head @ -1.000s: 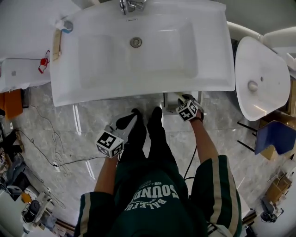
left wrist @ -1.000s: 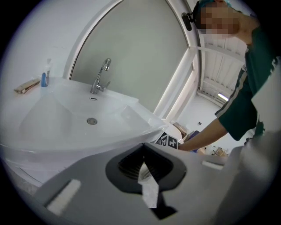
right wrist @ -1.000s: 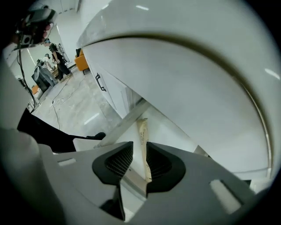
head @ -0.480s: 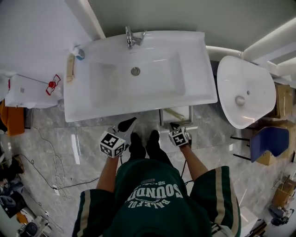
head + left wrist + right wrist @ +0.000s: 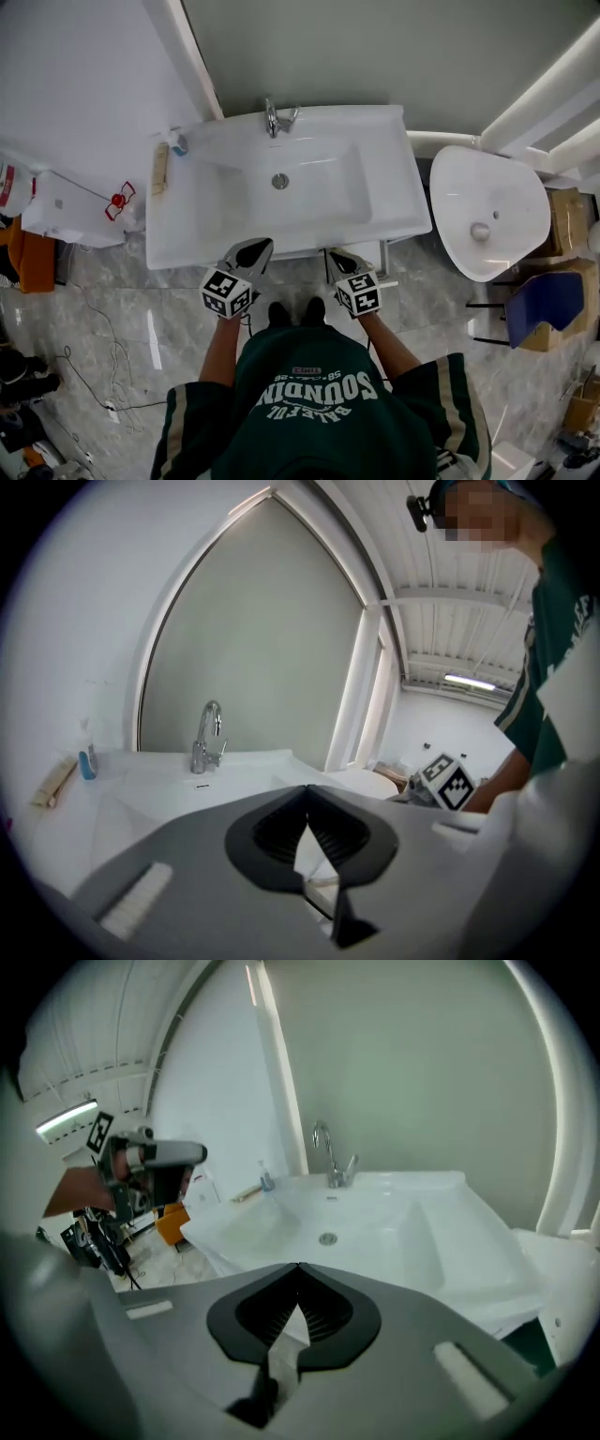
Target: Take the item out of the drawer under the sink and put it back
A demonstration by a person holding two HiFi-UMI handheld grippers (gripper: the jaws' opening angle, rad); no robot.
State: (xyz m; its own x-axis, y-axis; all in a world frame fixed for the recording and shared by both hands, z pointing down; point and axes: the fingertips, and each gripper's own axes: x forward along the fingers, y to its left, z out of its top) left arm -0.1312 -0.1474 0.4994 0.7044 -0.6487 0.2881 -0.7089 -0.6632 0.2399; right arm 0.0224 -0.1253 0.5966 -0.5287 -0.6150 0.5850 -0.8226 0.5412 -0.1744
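While looking straight down on the sink (image 5: 192, 234): both tools held at its front edge, tips aimed at the basin. For the left tool (image 5: 259, 247): closed, jaw tips together, nothing clamped; just off the front edge, left of centre. For the right tool (image 5: 336, 255): likewise fully closed and empty; at the front edge, right of centre, near the other but apart. Marker cubes facing up on both.

No sighting of the item in any of the three views. Same for the drawer: hidden under the sink's front rim from above, so cannot tell how far in.

On the sink: faucet (image 5: 279, 118) at the middle of the back edge, drain (image 5: 280, 181) mid-basin, tan stick (image 5: 160, 169) lying along the left edge, small blue thing (image 5: 177, 144) at the back-left corner.

Just beside the sink's right edge, not touching: second white basin (image 5: 487, 220), oval. Further right: blue chair (image 5: 548, 307).

Underneath: grey marbled floor (image 5: 122, 309). Dark shoes (image 5: 279, 313) on it between the two tools, green shirt (image 5: 309, 403) filling the bottom of the head view.
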